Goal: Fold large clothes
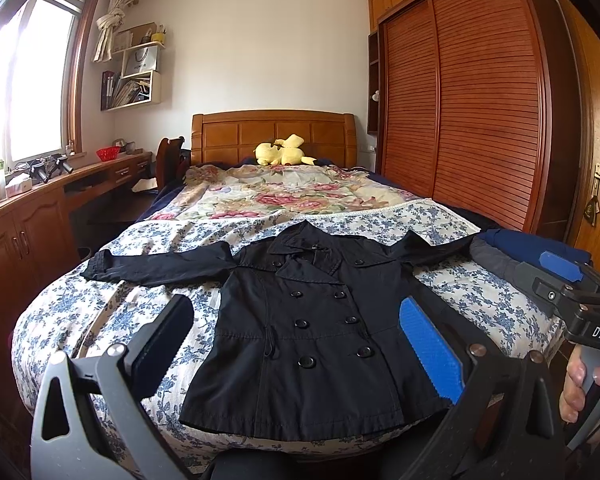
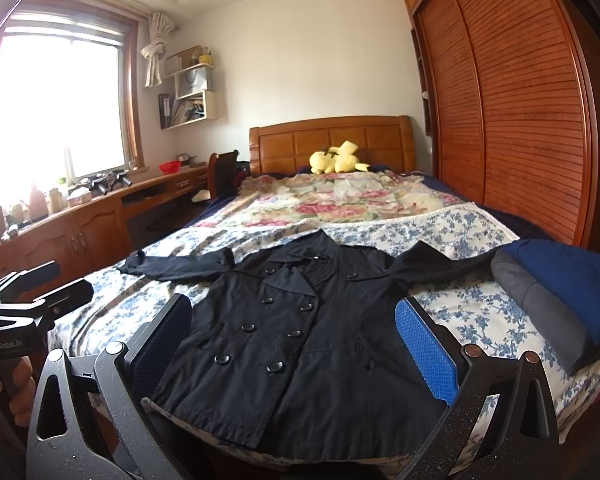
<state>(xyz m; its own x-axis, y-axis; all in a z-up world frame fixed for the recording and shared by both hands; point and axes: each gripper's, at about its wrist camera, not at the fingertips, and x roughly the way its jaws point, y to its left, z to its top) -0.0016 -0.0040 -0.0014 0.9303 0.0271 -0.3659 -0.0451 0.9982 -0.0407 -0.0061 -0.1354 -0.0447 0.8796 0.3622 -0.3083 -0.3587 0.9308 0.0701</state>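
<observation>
Left wrist view: we hold both claws, left and right, agape; pinch the coat's sleeves first, folding inward.

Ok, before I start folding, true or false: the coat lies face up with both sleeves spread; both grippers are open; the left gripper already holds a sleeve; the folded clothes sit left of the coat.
1. The black coat lies face up, sleeves spread: true.
2. The left gripper and right gripper are both open: true.
3. The left gripper holds a sleeve: false, it holds nothing.
4. The folded clothes sit left of the coat: false, they lie to its right.
</observation>
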